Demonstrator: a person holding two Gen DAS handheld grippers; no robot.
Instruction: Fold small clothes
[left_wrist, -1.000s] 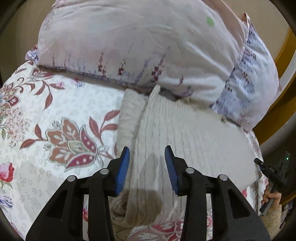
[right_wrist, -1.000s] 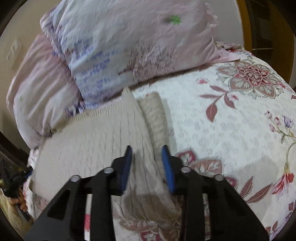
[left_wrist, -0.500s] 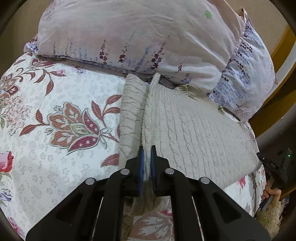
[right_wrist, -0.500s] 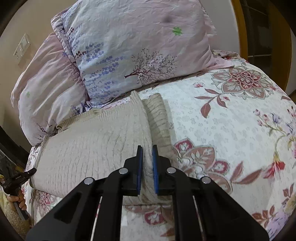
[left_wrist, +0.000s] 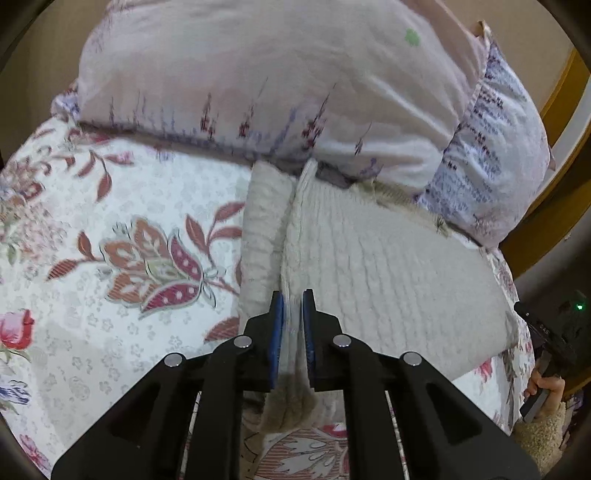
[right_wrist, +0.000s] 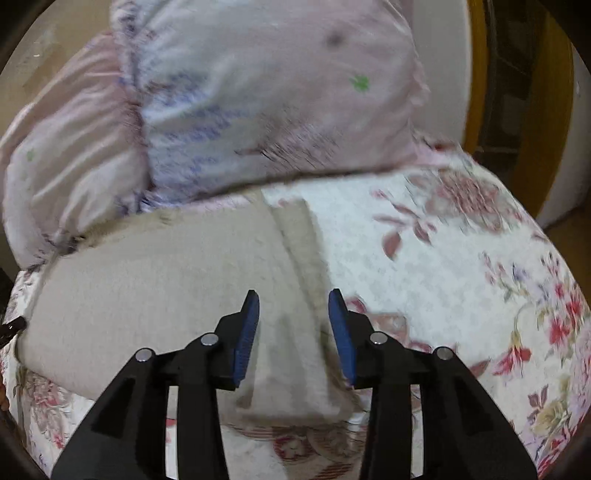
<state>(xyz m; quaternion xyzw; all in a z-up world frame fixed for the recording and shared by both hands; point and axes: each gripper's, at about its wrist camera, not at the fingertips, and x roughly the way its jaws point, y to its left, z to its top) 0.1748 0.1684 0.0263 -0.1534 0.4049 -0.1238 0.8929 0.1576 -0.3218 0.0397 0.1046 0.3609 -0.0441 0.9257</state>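
Observation:
A cream cable-knit sweater (left_wrist: 388, 266) lies on the floral bedspread (left_wrist: 129, 206), its far edge tucked under the pillows. A narrower folded strip (left_wrist: 262, 229) runs along its left side. My left gripper (left_wrist: 293, 295) pinches a raised ridge of the knit between its blue pads, and its jaws are just starting to open. In the right wrist view the sweater (right_wrist: 147, 288) fills the left, with the strip (right_wrist: 299, 236) on its right. My right gripper (right_wrist: 293, 295) hovers above that edge, jaws opening, the pads clear of the cloth.
Two pale floral pillows (left_wrist: 258, 74) (right_wrist: 277, 92) crowd the far side. Patterned bedspread (right_wrist: 424, 277) stretches beside the sweater. At the right edge of the left wrist view a hand (left_wrist: 550, 387) holds a black device with a green light (left_wrist: 546, 339). Wooden frame stands behind.
Both grippers closed on the sweater's ridge half a second ago. The left one still pinches it. The right one has opened, let go of the cloth and lifted slightly.

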